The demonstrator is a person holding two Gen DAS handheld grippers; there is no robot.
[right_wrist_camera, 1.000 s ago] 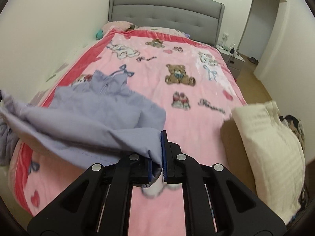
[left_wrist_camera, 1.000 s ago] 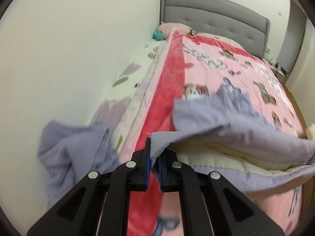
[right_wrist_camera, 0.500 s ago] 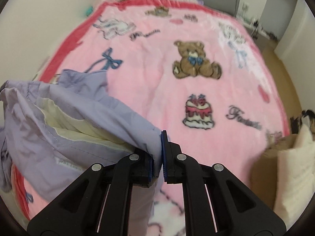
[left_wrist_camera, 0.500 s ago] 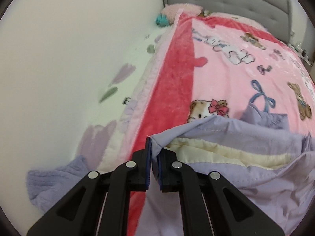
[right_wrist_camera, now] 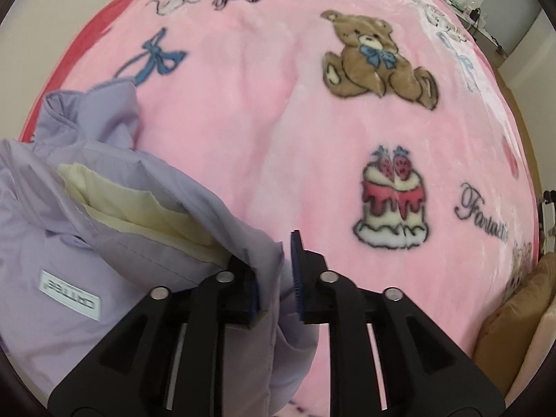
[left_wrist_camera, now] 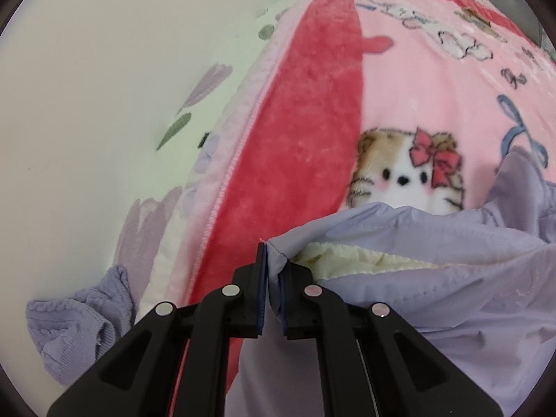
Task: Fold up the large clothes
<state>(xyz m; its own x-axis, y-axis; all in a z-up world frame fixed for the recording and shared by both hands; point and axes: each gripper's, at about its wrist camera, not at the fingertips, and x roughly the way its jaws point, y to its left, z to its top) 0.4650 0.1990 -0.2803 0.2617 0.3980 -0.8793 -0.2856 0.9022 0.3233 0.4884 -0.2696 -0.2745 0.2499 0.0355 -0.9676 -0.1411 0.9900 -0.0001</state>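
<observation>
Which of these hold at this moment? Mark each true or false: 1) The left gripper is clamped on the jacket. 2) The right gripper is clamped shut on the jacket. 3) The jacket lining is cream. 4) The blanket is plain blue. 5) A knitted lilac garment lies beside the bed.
1) The left gripper is clamped on the jacket: true.
2) The right gripper is clamped shut: false; its jaws stand apart, with fabric loose between them.
3) The lining is cream: true.
4) The blanket is plain blue: false; it is pink with printed bears and a cake.
5) A knitted lilac garment lies beside the bed: true.
</observation>
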